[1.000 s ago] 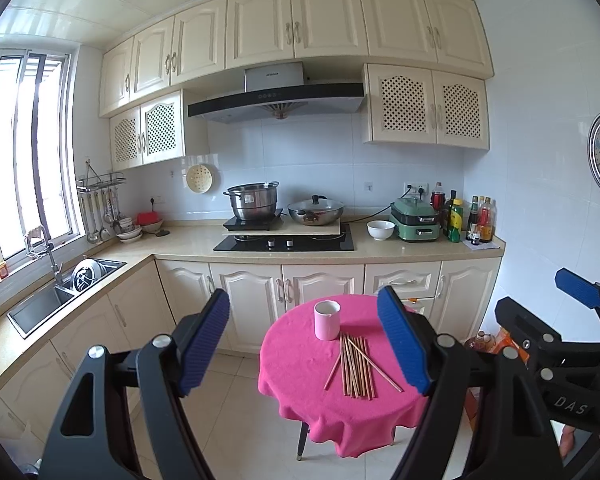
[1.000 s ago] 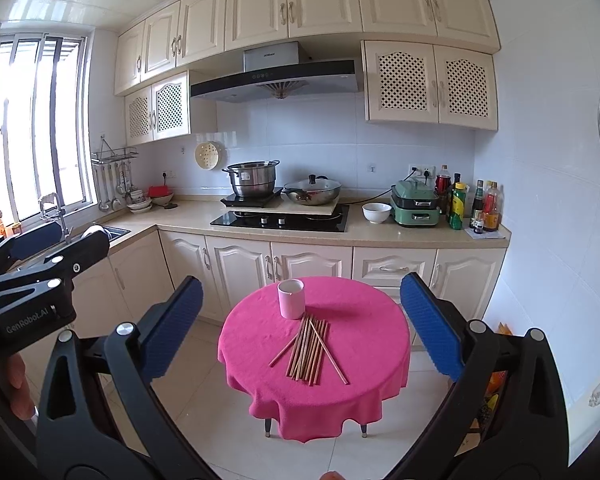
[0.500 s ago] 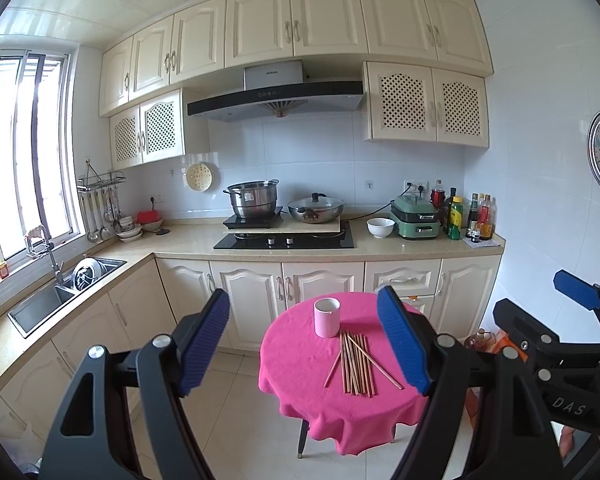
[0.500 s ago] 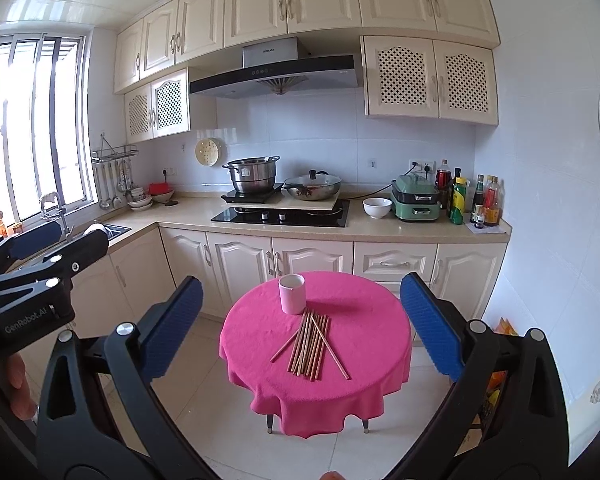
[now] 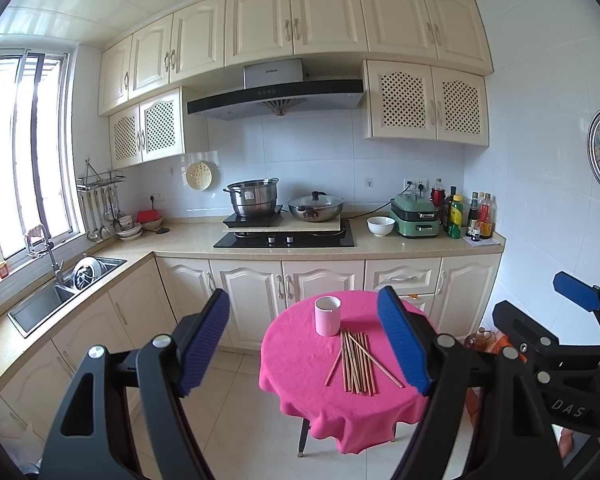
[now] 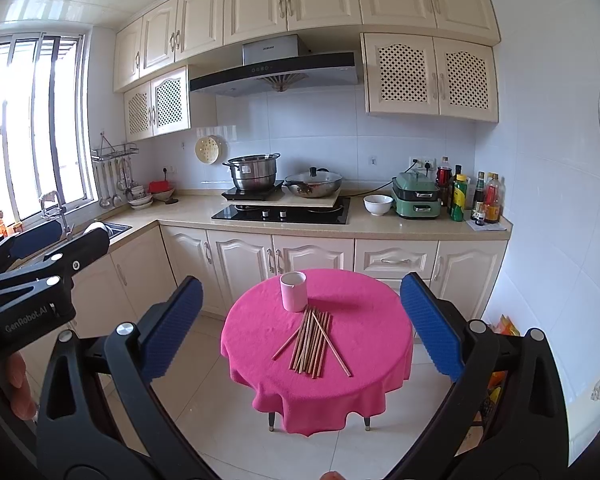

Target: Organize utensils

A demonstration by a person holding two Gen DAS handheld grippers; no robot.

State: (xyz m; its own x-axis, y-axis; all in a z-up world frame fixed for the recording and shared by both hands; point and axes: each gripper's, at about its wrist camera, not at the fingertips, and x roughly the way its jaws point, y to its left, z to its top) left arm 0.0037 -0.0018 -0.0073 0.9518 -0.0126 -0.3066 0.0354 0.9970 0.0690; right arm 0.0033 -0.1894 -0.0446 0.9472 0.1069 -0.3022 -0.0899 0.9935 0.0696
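A pile of several wooden chopsticks [image 5: 356, 361] [image 6: 313, 340] lies on a small round table under a pink cloth [image 5: 300, 376] [image 6: 364, 336]. Just behind the pile stands a pale pink cup [image 5: 327, 315] [image 6: 293, 291], upright and empty as far as I can see. My left gripper [image 5: 305, 340] is open, well short of the table, holding nothing. My right gripper [image 6: 300, 326] is open too, also at a distance and above table height. Each gripper shows at the edge of the other's view.
Cream kitchen cabinets and a counter [image 5: 364, 246] run behind the table, with a hob, a steel pot [image 5: 253, 199], a wok, a white bowl and bottles. A sink [image 5: 56, 296] is at the left. Tiled floor [image 6: 216, 412] surrounds the table. A hand [image 6: 18, 384] holds the left gripper.
Both views have drifted slightly nearer the table; the table and chopsticks sit a little higher and larger. Both grippers stay open.
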